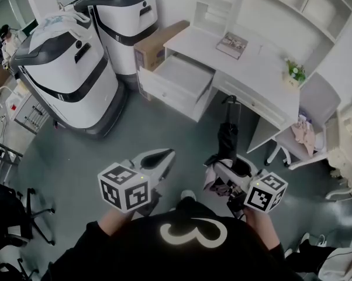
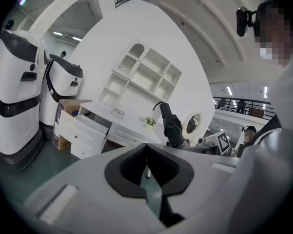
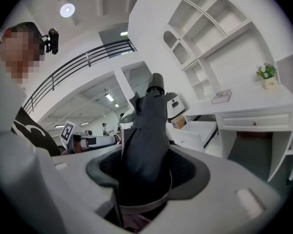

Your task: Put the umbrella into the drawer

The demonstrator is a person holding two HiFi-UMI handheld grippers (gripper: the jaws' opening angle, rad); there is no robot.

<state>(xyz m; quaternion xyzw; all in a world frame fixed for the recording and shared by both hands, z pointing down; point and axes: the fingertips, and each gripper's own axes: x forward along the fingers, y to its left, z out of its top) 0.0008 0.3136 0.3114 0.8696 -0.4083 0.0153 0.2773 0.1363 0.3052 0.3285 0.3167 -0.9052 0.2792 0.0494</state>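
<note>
**One umbrella up, one drawer waiting**

Two grippers are out in front of the person, and only one is working. The right gripper (image 1: 225, 174) has its fingers spread wide around the folded black umbrella (image 1: 227, 139), clamped on the bunched lower end. The rest of the umbrella stands up and away from the fingers, over the floor, short of the worktop's (image 1: 246, 63) front edge. The left gripper (image 1: 164, 156) hangs alongside, fingers drawn together with nothing between them.

Ahead, the drawer (image 1: 185, 75) is pulled open at the worktop's left end and shows a bare white bottom.

How will it handle? It looks light, I'd say, but awkward. There is loose, slick cloth on the outside and presumably a stiff shaft within. With the grip at one end, the long free part could swing or sag, and fabric can slide under the pads. A hold nearer mid-length, squeezing through to the shaft, would steady it. The idle left gripper could support the far tip.

It probably needs laying flat along the drawer's longer side rather than poking in end first.
</note>
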